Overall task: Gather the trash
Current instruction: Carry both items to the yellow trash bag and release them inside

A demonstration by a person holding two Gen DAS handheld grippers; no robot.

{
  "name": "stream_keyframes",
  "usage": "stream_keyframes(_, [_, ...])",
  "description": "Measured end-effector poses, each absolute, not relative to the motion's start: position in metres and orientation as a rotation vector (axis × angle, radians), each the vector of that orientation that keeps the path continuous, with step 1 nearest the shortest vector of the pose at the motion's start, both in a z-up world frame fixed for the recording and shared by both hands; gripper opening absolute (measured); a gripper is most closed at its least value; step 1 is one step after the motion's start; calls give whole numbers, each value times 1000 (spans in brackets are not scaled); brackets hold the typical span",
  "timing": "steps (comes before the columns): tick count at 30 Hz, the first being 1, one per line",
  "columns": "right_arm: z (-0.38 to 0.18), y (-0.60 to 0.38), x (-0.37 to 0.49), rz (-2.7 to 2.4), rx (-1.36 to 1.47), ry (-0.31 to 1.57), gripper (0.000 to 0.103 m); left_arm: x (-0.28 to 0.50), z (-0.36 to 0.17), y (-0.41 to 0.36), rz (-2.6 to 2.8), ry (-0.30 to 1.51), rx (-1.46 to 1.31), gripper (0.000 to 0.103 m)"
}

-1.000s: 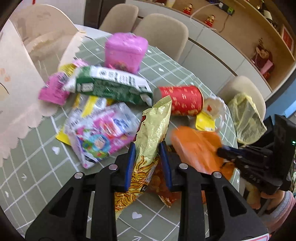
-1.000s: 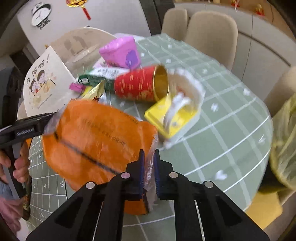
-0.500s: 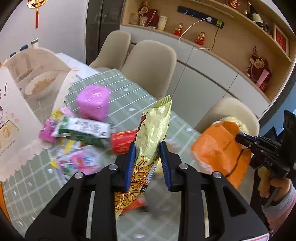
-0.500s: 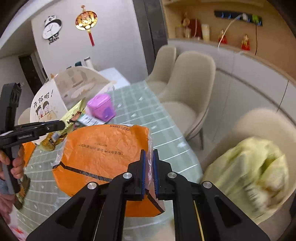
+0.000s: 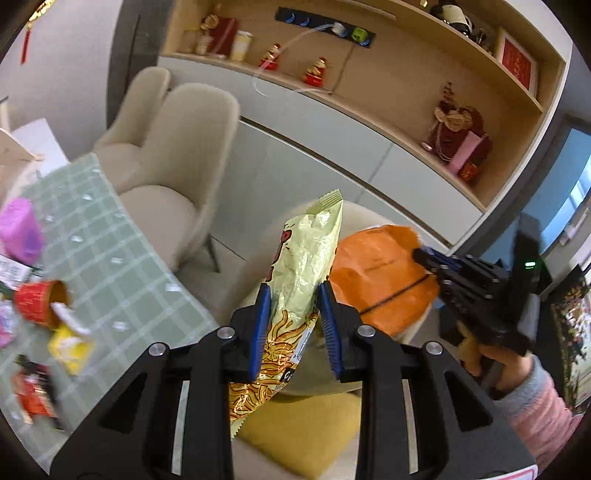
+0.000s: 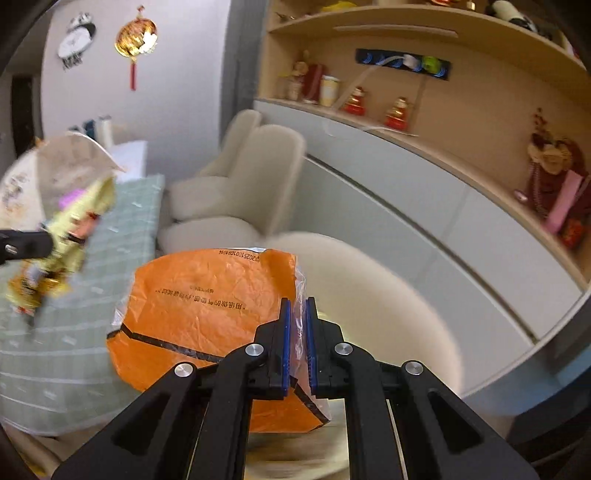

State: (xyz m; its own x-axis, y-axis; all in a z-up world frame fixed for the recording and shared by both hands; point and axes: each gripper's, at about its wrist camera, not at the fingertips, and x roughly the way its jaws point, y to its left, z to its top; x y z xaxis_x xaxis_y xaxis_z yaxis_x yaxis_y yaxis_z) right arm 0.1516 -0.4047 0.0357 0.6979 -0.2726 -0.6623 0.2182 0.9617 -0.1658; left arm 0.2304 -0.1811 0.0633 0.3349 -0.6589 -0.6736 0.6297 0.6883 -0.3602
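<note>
Only left view: red cup on table | right view: lantern

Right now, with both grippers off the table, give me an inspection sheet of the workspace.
Surface: round table under a green checked cloth, at the left.
Job's things: gold snack bag in the left gripper; orange wrapper in the right gripper, both carried off the table.
Clutter: red paper cup on its side, yellow packet, pink box, more blurred wrappers on the table.
Grippers: left shut on the bag; right shut on the wrapper's clear edge.
Cables: white cable from a power strip on the shelf.
Surroundings: beige chairs, grey cabinets, wooden shelf with figurines.
</note>
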Motion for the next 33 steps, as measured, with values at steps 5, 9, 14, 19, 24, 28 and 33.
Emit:
stream_keyframes(5, [-10,-425,170,-311,-205,812,9,225,49,-215,-839,947,-67,26])
stream_keyframes(9, [-44,-413,173,-189,-172,880,9,223,40,-229,-812,972,-46,26])
stream_keyframes(14, [-57,-408,171,-67,-17,918,9,226,29,-242,-804,1014,-30,26])
stream_keyframes(19, [-47,-433,159,-47,104,865,20,222,14,-262,-818,1055,-6,26])
stream_keyframes(24, [-30,-458,139,-31,195,762,42,215,5,-291,-847,1072,44,26])
stream_keyframes(28, [-18,-472,125,-103,176,723,42,216,-1,-315,-852,1076,83,26])
stream_keyframes(33, [-16,-488,111,-160,172,710,42,219,-27,-351,-831,1093,187,26])
